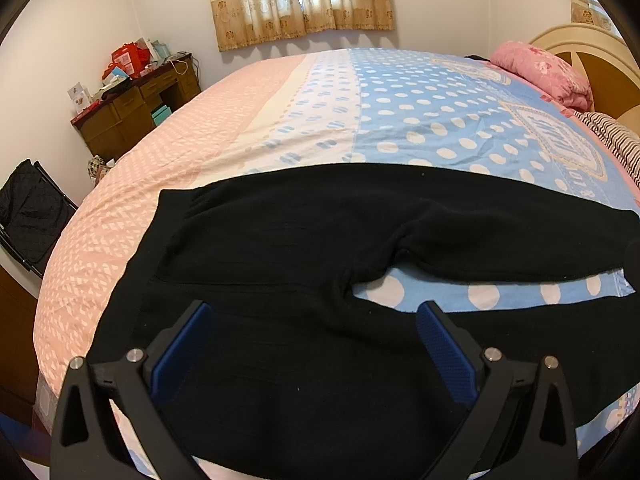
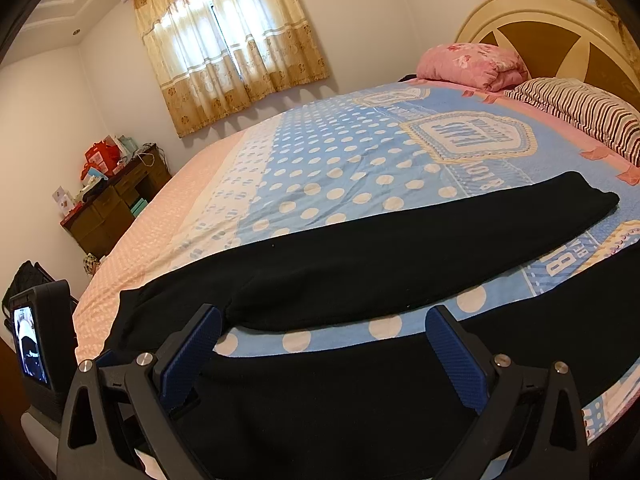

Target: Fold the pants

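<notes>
Black pants (image 1: pixel 288 232) are lying spread flat on the bed (image 1: pixel 400 120), across the near part of its patterned cover, with the waistband toward the pink-checked side of the cover and the two legs running toward the headboard (image 2: pixel 560 36) side. The legs are splitting apart at the crotch, leaving a wedge of blue polka-dot cover showing between them. The farther leg is reaching out to a cuff that is lying on the blue cover, short of the striped pillow (image 2: pixel 580 112).

The left tool (image 1: pixel 316 332) is hovering over the seat of the pants, near the waistband end, with its blue-padded fingers (image 1: pixel 180 352) spread wide and nothing between them. The right tool (image 2: pixel 324 344) is hovering over the nearer leg, just past the crotch, and its fingers (image 2: pixel 456 356) are likewise standing wide apart, gripping nothing. Whether either tool is touching the fabric cannot be told.

Beyond the pants, a folded pink quilt (image 2: pixel 472 64) is resting against the headboard beside the striped pillow. A dark wooden desk (image 1: pixel 132 112) piled with boxes is standing against the wall past the far corner of the bed, under a curtained window (image 1: pixel 300 0).
</notes>
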`<action>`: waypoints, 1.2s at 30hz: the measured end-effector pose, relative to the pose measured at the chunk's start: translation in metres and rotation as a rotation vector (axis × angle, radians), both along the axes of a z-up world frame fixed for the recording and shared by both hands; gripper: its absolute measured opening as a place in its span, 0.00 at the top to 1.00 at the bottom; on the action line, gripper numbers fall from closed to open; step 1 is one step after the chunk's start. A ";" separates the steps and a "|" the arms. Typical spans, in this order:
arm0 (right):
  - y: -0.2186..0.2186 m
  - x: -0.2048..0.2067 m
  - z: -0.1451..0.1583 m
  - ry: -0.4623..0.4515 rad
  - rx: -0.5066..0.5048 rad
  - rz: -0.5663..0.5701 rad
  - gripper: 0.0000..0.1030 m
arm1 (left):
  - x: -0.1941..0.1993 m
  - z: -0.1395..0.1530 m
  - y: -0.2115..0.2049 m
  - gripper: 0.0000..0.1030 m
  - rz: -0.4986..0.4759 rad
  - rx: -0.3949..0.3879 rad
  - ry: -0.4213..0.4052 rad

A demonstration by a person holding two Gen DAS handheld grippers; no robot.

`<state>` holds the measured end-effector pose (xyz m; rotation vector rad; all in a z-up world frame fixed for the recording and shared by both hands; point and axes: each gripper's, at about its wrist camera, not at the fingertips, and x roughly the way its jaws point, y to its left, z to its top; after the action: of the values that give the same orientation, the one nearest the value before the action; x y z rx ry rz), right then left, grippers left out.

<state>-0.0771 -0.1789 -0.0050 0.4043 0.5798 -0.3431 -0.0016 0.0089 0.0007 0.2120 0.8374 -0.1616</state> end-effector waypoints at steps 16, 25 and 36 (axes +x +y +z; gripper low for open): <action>-0.002 0.171 -0.008 0.164 -0.214 0.451 0.10 | 0.068 0.000 0.072 0.00 0.130 -0.045 0.060; 0.036 0.278 -0.054 0.255 -0.273 0.683 0.25 | 0.118 -0.028 0.097 0.00 0.245 -0.051 0.134; 0.043 0.292 -0.081 0.284 -0.212 0.806 0.87 | 0.141 -0.055 0.091 0.00 0.246 0.005 0.159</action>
<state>0.2150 -0.1362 -0.0864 -0.1038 0.9213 0.3189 0.1393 0.1001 -0.0538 0.1002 1.0145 0.0553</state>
